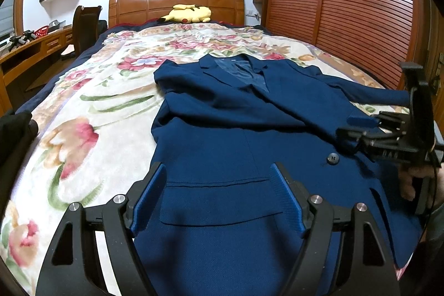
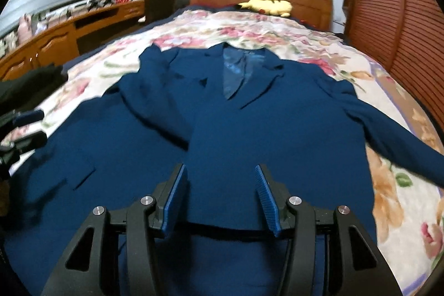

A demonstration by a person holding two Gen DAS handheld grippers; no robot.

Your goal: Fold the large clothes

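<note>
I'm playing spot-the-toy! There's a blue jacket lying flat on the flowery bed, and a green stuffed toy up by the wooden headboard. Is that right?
Almost. The stuffed toy is yellow, not green; the left wrist view shows it clearly, lying by the wooden headboard. The rest holds: the blue jacket lies spread flat on the flowery bed.

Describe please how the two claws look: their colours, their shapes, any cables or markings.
Both the left claw and the right claw have black, angular frames with triangular cut-outs and round silver bolts. The fingers carry ribbed blue pads. From the left wrist view, the right claw's black body shows pale, unreadable lettering and a thin black cable.
</note>
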